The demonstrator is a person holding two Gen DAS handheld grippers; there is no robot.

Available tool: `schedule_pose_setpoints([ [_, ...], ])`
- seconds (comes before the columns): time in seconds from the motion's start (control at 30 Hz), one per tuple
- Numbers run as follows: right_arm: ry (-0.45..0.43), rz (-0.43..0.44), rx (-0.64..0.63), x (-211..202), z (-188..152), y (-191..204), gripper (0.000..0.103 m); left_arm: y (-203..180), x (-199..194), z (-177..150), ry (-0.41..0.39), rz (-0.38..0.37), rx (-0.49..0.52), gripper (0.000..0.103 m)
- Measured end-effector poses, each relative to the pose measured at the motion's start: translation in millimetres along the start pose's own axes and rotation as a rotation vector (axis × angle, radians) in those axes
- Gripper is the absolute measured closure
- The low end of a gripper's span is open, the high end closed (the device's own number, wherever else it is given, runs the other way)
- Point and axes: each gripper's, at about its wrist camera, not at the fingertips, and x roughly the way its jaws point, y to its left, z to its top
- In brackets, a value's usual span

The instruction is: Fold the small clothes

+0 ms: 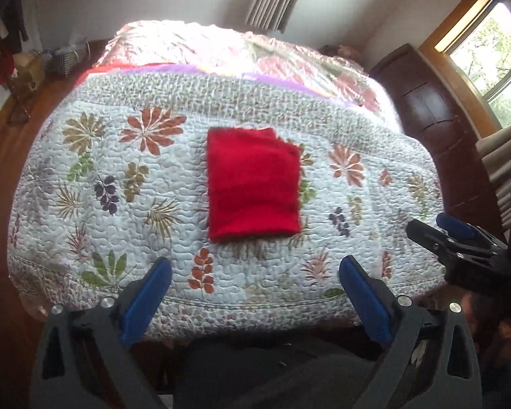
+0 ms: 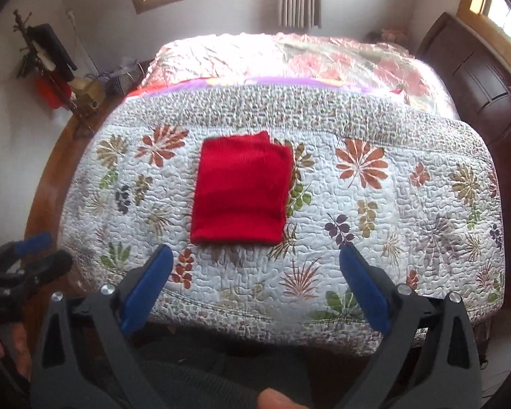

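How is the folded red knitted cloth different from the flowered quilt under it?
The red knitted cloth is plain, small and folded into a rough rectangle; the flowered quilt is pale, patterned with leaves and flowers, and spread wide over the bed. The cloth lies on top; the quilt carries it. Both lie flat, untouched by either gripper.

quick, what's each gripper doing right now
Left gripper: open, holding nothing.
Right gripper: open, holding nothing; the red garment lies folded on the quilt.
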Motion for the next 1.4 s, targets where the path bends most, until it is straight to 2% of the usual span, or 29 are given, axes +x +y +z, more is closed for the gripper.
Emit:
schedule_pose_setpoints([
  [0.23,-0.053,-0.022,-0.026,-50.0,-5.5,1.1,0.005,-26.7,-44.3,-17.2,-0.056,0.005,-0.014,0.004],
  [0.43,-0.060,-0.024,-0.047,-63.0,-11.6,7.1,0.005,-29.0,-49.2,-21.5,-0.066,0.007,-0.016,0.004],
  [0.77,-0.079,-0.068,-0.054,-64.4,-12.2,23.0,0.003,-26.1,-51.8,-19.7,-0.065,-0.007,0.005,0.004],
  [1.03,-0.068,-0.051,-0.055,-57.6,-14.5,34.8,0.004,-23.1,-49.3,-20.4,-0.057,-0.017,0.009,0.004],
  [1.4,-0.082,-0.059,-0.036,-57.1,-8.9,31.1,0.004,-21.2,-46.2,-13.2,-0.064,-0.020,0.015,0.004],
])
